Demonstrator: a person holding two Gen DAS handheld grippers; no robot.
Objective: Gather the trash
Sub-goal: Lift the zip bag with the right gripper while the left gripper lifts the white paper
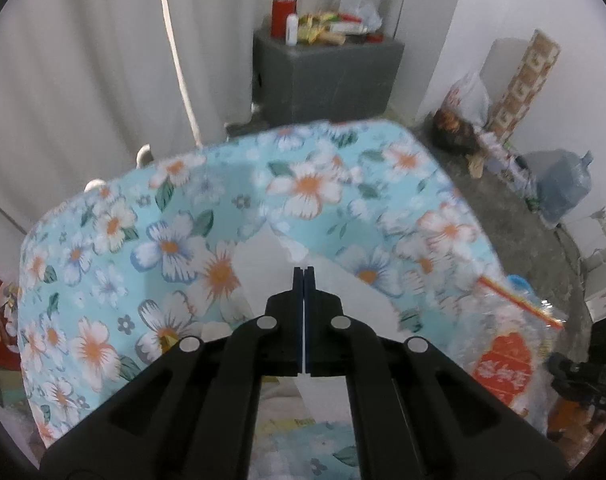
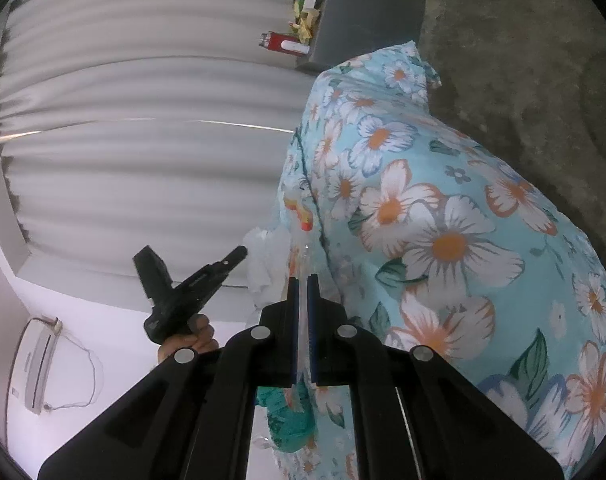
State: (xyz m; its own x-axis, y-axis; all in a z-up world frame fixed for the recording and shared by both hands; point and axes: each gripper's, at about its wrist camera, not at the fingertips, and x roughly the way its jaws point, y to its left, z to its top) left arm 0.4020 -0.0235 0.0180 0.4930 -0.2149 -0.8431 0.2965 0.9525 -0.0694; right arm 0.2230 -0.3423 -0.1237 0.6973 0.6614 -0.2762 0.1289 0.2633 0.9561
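A white paper scrap (image 1: 263,268) is pinched in the closed left tool (image 1: 304,270), above the floral tabletop (image 1: 103,216). The right tool (image 2: 303,278) is clamped on a clear plastic bag (image 2: 303,252) edge. Depositing it looks pending; more litter may remain.

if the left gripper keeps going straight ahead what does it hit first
Likely the floral cloth. The left gripper, already shut on a white sheet, points at it; depth is unclear.

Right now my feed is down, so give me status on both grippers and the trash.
Left gripper shut on white paper. Right gripper shut on clear plastic bag. Floral cloth beneath, nothing blocking.
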